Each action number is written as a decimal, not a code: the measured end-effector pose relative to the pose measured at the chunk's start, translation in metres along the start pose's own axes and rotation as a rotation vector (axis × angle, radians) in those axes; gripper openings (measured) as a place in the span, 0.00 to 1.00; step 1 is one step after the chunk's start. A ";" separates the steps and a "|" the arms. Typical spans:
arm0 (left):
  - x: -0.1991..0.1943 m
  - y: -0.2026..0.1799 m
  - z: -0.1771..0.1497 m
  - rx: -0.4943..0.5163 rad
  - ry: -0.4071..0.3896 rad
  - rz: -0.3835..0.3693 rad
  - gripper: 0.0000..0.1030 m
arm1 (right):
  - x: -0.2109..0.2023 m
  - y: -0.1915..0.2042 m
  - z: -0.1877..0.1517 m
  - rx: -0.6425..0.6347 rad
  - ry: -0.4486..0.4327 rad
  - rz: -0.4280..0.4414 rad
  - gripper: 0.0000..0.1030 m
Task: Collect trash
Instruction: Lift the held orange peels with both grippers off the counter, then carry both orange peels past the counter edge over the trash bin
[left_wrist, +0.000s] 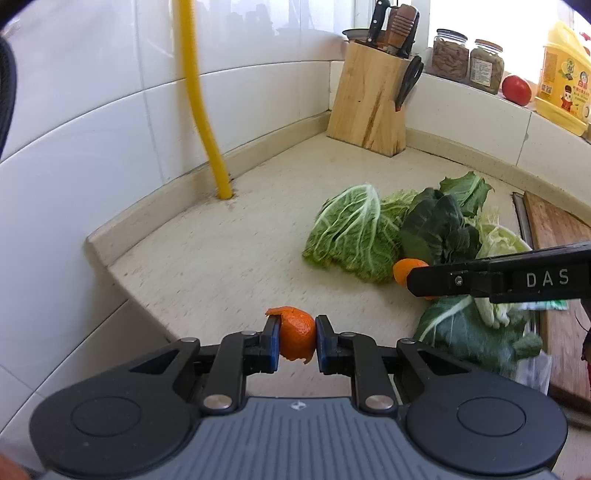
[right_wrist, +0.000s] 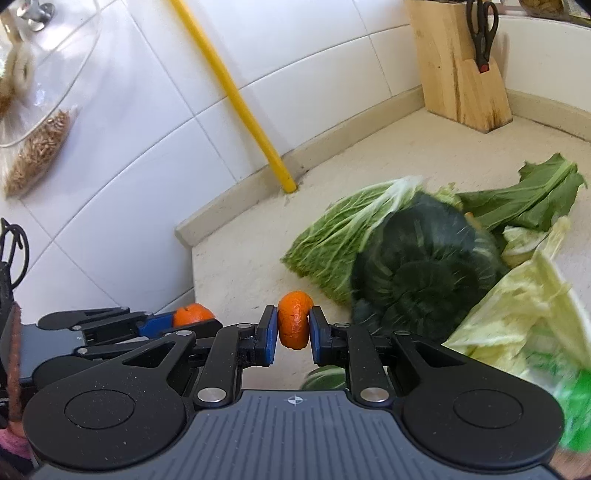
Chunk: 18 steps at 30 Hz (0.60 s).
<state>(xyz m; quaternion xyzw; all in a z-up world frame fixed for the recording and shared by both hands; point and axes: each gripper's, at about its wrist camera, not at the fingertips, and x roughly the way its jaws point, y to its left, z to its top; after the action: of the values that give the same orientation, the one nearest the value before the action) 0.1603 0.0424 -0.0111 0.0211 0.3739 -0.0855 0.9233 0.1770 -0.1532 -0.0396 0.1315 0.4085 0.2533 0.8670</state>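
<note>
Two bits of orange peel in play: my left gripper (left_wrist: 297, 341) is clamped on one curled peel piece (left_wrist: 295, 338), held between the blue pads above the counter (left_wrist: 221, 258) near its front edge; my right gripper (right_wrist: 293, 328) is clamped on a second peel piece (right_wrist: 293, 319), also lifted off the surface. Right gripper shows in the left view as a black bar with orange poking past its tip, just beside the leaf pile. No bin or bag visible in either view, so the drop point is unknown to me. Leaf scraps (left_wrist: 354, 232) still lie on the counter, pale cabbage and dark greens heaped together, so I judge the task far from done. Risks: both peels are thin, curled and pinched near an edge, so a quick swing could let one slip out and drop off the counter edge. The two grippers sit near each other, so crossing paths could knock a peel loose. Yellow pipe (left_wrist: 210, 147) and knife block (left_wrist: 373, 96) stand well apart, no concern.
</note>
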 end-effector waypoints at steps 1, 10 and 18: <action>-0.002 0.003 -0.002 0.000 0.001 0.003 0.17 | 0.001 0.005 -0.001 -0.001 0.003 0.004 0.23; -0.028 0.042 -0.023 -0.041 -0.016 0.037 0.17 | 0.011 0.049 -0.009 -0.047 0.015 0.029 0.23; -0.047 0.071 -0.039 -0.072 -0.034 0.061 0.17 | 0.020 0.088 -0.014 -0.097 0.028 0.055 0.23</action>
<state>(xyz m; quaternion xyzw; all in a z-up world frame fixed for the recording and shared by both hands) 0.1125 0.1226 -0.0079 -0.0022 0.3601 -0.0444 0.9319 0.1482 -0.0684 -0.0234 0.0968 0.4041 0.2983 0.8593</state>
